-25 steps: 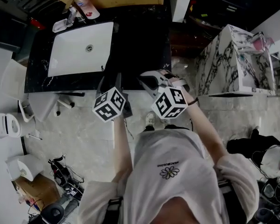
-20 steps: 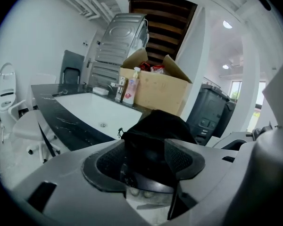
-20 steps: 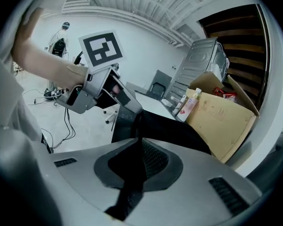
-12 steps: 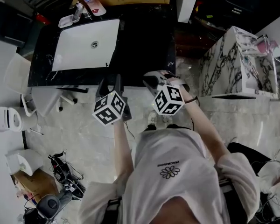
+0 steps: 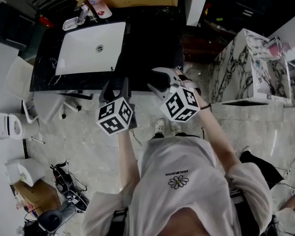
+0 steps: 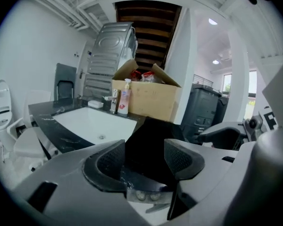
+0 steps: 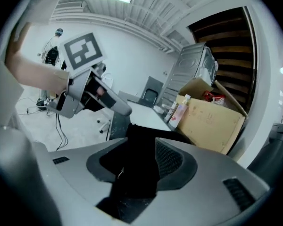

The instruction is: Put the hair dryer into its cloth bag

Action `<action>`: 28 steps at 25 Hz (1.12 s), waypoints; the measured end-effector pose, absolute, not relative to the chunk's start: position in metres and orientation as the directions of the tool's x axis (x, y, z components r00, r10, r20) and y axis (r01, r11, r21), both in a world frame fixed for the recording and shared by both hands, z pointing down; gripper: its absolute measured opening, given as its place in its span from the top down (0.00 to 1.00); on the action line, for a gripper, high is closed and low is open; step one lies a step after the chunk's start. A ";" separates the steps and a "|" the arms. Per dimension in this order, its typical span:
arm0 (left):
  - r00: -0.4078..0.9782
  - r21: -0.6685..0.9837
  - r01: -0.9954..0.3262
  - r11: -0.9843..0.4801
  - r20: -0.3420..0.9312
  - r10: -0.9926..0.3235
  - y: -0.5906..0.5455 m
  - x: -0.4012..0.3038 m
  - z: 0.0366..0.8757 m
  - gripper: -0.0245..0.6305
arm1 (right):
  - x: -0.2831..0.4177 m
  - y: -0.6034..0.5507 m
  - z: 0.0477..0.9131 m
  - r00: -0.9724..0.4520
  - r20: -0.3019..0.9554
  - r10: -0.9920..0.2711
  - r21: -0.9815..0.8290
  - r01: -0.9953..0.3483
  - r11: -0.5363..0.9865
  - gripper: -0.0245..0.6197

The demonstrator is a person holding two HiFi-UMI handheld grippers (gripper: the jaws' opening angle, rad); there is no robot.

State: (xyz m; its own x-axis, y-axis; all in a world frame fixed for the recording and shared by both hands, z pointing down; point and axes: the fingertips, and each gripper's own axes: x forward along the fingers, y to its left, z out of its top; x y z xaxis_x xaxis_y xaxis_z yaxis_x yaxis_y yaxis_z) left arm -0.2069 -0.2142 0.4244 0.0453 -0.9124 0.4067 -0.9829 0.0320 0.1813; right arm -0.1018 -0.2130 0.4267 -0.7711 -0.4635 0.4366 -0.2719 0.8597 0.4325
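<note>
we are holding both arms out ahead, side by side, tilting down over the near edge of the dark worktop [image 5: 152, 38]. the left tool [image 5: 114, 86] is standing spread. the right tool [image 5: 160, 81] has just been opening its jaws, with the black cloth bag [image 7: 134, 140] between them, unpinched.

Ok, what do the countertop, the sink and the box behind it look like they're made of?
Countertop: black polished stone, probably marble, judging by its white veins. Sink: smooth glossy white, likely ceramic. Box: plain brown cardboard, matte, with open flaps.
</note>
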 end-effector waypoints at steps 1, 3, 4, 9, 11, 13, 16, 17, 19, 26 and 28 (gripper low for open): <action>0.050 0.163 -0.987 0.017 0.394 -0.918 -0.215 -0.204 0.417 0.56 | -0.101 -0.213 0.411 -0.789 0.396 -0.470 0.424 -0.298 0.856 0.74; 0.064 0.131 -0.991 -0.017 0.364 -0.929 -0.217 -0.196 0.400 0.56 | -0.097 -0.213 0.376 -0.822 0.299 -0.485 0.391 -0.358 0.848 0.73; 0.073 0.118 -0.992 -0.034 0.347 -0.935 -0.218 -0.191 0.391 0.56 | -0.094 -0.214 0.357 -0.833 0.246 -0.496 0.379 -0.389 0.840 0.70; 0.111 0.044 -0.994 -0.104 0.231 -0.967 -0.221 -0.168 0.337 0.63 | -0.060 -0.215 0.277 -0.817 -0.036 -0.575 0.302 -0.557 0.773 0.65; 0.132 0.025 -0.991 -0.129 0.181 -0.975 -0.220 -0.157 0.316 0.70 | -0.043 -0.214 0.259 -0.776 -0.119 -0.619 0.210 -0.629 0.748 0.65; 0.151 0.001 -0.988 -0.152 0.135 -0.979 -0.218 -0.146 0.298 0.79 | -0.024 -0.214 0.252 -0.727 -0.154 -0.669 0.138 -0.686 0.715 0.70; 0.191 -0.039 -0.980 -0.194 0.078 -0.979 -0.213 -0.129 0.279 0.90 | 0.005 -0.214 0.253 -0.649 -0.169 -0.742 0.080 -0.759 0.646 0.80; 0.209 -0.048 -0.976 -0.212 0.064 -0.976 -0.211 -0.122 0.275 0.92 | 0.015 -0.214 0.255 -0.624 -0.171 -0.763 0.064 -0.780 0.623 0.81; 0.243 -0.062 -0.967 -0.246 0.050 -0.969 -0.209 -0.110 0.271 0.93 | 0.032 -0.214 0.260 -0.575 -0.172 -0.800 0.033 -0.815 0.578 0.89; 0.347 -0.012 -0.938 -0.347 0.046 -0.937 -0.203 -0.072 0.274 0.93 | 0.059 -0.209 0.284 -0.477 -0.115 -0.871 0.065 -0.879 0.473 0.94; 0.354 -0.024 -0.935 -0.355 0.042 -0.934 -0.201 -0.066 0.274 0.93 | 0.059 -0.206 0.290 -0.479 -0.096 -0.873 0.078 -0.878 0.473 0.94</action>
State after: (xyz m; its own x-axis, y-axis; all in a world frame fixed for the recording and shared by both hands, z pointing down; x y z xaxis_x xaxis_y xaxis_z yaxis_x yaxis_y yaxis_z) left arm -0.0657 -0.2010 0.2740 0.3536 -0.9345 0.0421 -0.9347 -0.3547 -0.0236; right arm 0.0588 -0.2062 0.2903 -0.4789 -0.8727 -0.0956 -0.8776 0.4730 0.0780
